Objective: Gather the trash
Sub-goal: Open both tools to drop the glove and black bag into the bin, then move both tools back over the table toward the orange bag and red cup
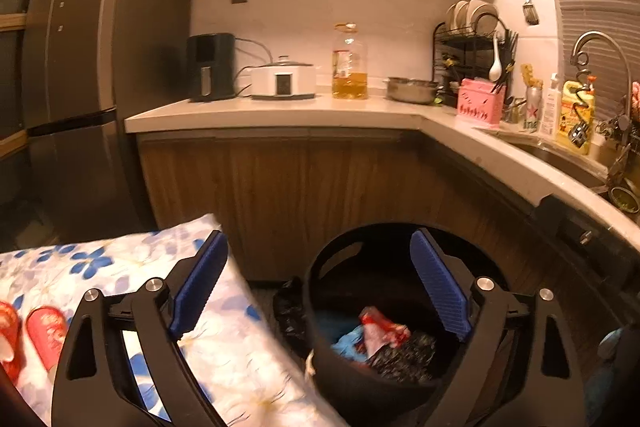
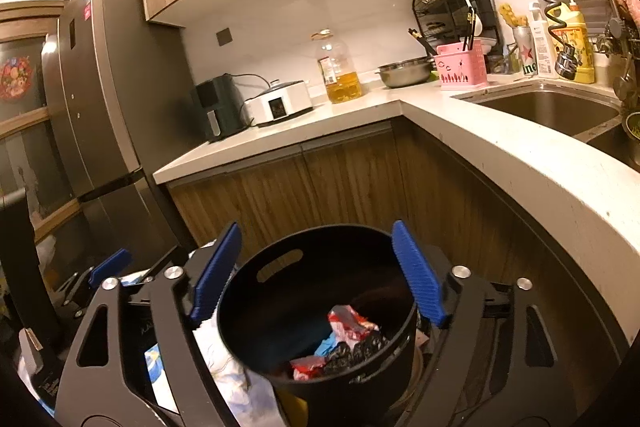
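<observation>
— Counting bins: how many?
— One black trash bin (image 2: 320, 311) on the floor below the surface (image 2: 500, 147), with red, blue and black wrappers (image 2: 352, 327) inside.
— And the fingers?
— Two pairs. The left gripper (image 1: 320, 287) has its fingers spread wide, nothing between the pads; the right gripper (image 2: 320, 275) likewise, its fingers standing over the bin's rim without touching it.
— What differs between views?
— The left wrist view shows a floral cloth (image 1: 120, 267) with two red cups (image 1: 44, 335); the right wrist view shows the sink (image 2: 552, 111) basin openly and the other gripper's blue pad.
</observation>
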`<state>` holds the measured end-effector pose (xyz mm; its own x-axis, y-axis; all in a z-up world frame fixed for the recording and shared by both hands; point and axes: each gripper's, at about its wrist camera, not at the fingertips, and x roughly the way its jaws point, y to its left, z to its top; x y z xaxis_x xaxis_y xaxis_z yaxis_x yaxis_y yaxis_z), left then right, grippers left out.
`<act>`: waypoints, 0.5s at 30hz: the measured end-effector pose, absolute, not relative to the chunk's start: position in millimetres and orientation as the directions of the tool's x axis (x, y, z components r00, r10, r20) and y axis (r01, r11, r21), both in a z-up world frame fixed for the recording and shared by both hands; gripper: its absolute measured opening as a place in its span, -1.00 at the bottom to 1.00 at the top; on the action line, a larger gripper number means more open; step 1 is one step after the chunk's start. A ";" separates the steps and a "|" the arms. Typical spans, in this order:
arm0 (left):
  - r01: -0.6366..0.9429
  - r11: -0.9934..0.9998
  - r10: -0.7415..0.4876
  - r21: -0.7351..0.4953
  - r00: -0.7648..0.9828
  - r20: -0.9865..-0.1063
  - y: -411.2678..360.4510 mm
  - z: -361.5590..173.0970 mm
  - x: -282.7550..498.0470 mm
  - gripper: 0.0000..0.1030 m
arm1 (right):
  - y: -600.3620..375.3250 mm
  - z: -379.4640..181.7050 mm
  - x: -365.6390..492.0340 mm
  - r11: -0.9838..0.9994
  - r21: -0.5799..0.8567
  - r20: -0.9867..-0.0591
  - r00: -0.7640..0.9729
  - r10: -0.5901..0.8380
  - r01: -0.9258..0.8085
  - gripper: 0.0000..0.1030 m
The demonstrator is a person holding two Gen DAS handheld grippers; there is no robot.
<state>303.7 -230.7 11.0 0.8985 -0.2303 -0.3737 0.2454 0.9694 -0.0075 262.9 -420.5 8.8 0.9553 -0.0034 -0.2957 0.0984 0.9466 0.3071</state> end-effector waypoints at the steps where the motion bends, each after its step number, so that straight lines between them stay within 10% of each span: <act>1: 0.237 0.971 -0.223 -0.008 0.899 -0.377 -227.5 9.9 301.3 0.77 | -419.3 8.1 259.0 0.945 0.312 -0.297 0.955 0.001 0.096 0.57; 15: 0.017 0.999 -0.032 -0.043 0.920 -0.391 -132.9 -3.1 231.8 0.88 | -367.0 1.8 205.2 0.949 0.315 -0.279 0.958 0.073 0.019 0.67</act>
<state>231.8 -132.9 -3.1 0.9199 -0.0324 -0.3908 0.0167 0.9989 -0.0434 205.2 -367.0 1.8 0.9576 0.0729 -0.2788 0.0195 0.9489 0.3151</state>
